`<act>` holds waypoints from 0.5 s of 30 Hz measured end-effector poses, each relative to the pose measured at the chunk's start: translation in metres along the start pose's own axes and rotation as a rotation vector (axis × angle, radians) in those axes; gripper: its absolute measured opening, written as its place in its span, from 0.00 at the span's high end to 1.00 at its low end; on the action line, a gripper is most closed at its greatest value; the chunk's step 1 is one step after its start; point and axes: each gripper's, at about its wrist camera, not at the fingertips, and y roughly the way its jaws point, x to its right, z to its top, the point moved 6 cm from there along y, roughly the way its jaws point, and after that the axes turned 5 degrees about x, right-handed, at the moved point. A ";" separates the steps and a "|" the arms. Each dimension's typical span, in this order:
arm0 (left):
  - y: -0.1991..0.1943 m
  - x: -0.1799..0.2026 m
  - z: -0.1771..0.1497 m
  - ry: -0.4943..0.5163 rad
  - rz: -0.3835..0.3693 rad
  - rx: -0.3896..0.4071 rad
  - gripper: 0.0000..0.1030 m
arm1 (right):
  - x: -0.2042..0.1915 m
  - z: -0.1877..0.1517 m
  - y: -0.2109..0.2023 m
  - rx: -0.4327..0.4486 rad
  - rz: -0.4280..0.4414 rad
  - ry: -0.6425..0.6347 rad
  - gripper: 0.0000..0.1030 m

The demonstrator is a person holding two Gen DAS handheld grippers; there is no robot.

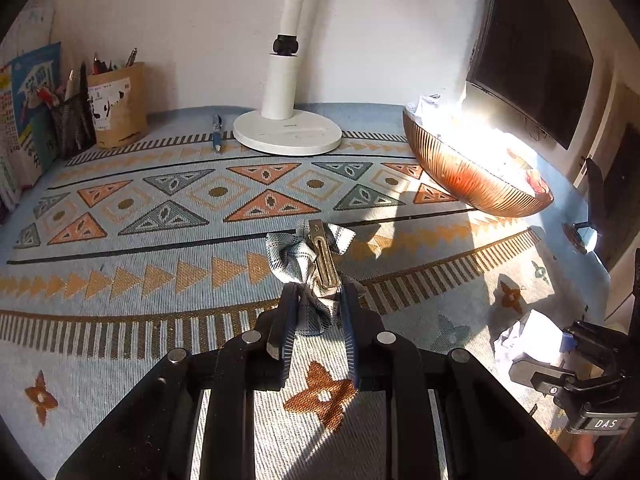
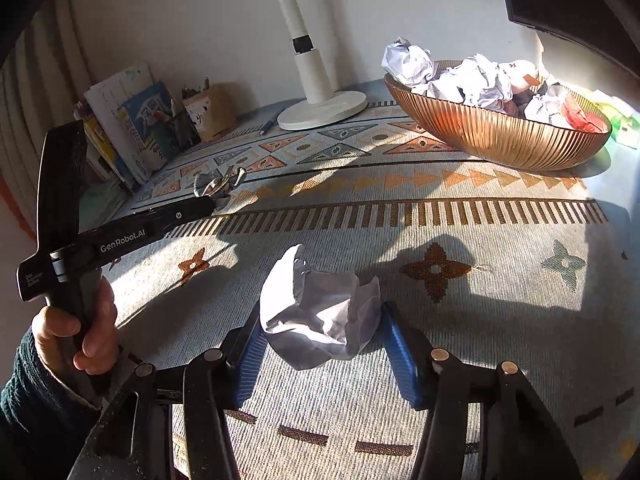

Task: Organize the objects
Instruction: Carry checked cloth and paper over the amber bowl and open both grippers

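Note:
My left gripper [image 1: 319,296] is shut on a plaid fabric hair clip [image 1: 310,258] with a metal clasp, holding it just above the patterned tablecloth. It also shows in the right wrist view [image 2: 218,184]. My right gripper [image 2: 320,332] has its jaws on both sides of a crumpled white paper ball [image 2: 320,316], touching it. The ball also shows in the left wrist view [image 1: 528,340]. A ribbed copper bowl [image 2: 492,136] at the back right holds several crumpled papers; it also shows in the left wrist view [image 1: 472,176].
A white lamp base [image 1: 287,132] stands at the back centre with a blue pen [image 1: 217,133] beside it. A brown pen holder [image 1: 118,106], a mesh cup [image 1: 74,124] and books [image 1: 28,112] stand back left. A dark monitor [image 1: 532,52] is back right.

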 end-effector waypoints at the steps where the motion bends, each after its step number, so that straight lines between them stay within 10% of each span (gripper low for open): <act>1: 0.000 0.002 0.001 0.006 -0.001 -0.003 0.82 | -0.001 0.003 -0.005 0.018 0.011 -0.004 0.47; 8: -0.012 0.059 0.065 0.111 -0.095 0.070 0.82 | 0.041 0.076 -0.076 0.234 -0.152 -0.054 0.46; 15: 0.036 0.143 0.161 0.189 -0.203 0.113 0.82 | 0.163 0.183 -0.089 0.359 -0.283 0.251 0.45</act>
